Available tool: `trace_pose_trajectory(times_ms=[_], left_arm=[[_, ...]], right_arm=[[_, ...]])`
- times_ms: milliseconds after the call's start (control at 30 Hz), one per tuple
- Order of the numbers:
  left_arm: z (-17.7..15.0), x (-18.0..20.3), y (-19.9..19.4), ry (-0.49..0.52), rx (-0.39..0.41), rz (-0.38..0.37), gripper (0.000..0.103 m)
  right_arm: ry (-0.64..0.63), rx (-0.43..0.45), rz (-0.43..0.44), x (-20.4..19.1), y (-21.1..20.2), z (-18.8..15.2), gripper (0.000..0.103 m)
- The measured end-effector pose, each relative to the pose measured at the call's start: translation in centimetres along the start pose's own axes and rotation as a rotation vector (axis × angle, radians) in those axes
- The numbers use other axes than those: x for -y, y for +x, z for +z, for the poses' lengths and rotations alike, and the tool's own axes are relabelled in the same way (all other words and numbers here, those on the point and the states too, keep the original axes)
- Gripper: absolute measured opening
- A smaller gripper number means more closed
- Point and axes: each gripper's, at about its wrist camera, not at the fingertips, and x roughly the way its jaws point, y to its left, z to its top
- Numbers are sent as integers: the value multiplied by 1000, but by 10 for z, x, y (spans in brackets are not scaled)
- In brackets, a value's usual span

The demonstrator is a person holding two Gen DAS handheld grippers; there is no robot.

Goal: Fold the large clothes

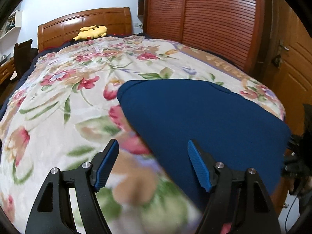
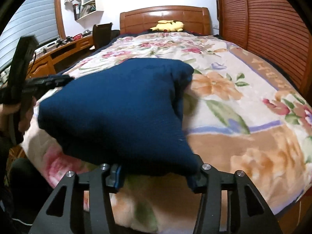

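Lying on: floral fleece blanket (image 2: 243, 101) over the wooden bed (image 2: 165, 15), navy blue folded garment (image 2: 117, 113) near the foot edge, probably so both hands reach it from there.
Fold state: garment (image 1: 204, 120) already a compact, puffy bundle; judged late in the folding.
Left gripper (image 1: 154, 167): fingers (image 1: 198, 167) spread wide, empty, above the bundle's near-left edge, one finger over blanket, the other over blue cloth; likely placed to pinch that edge.
Right gripper (image 2: 156, 179): fingers (image 2: 116, 177) parted either side of the bundle's near corner; cloth between them, tips hidden under it, no squeeze visible, reads as released.
Backdrop: yellow plush toy (image 2: 167, 26) by the headboard, well apart.
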Motion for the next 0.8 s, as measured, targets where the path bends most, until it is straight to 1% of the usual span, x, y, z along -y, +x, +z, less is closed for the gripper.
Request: trace_pose_trajectory(times_ms=[33,167,400,567,633,700,733,767,800], left_arm=[[4,-4,7,-3,-3,0,74],[24,-22,40,-56,-33,-31,76],[52,-45,94,-119,-90,-32,76],[62,-51,125,-105,-119,12,77],[64,-55,135,-114,-136,13,78],[64,-58,146,-130,-167,-10,77],[64,-59,149,-140,-180,-23,77],[64,-59,152,-145,-185,-35,77],[64,-60,154,-150,-191,-60,70]], right_arm=[[9,1,-12,0,4,-1,53],[66,22,4,4,10,1,56],[124,47,25,5,18,-2,56],[134,64,19,-1,25,-6,56],[141,71,22,-2,29,-5,56],[146,77,24,-2,30,-6,56],[149,77,27,-2,31,-6,55],[153,78,33,-1,31,-6,45],[158,79,61,-1,31,-6,40]])
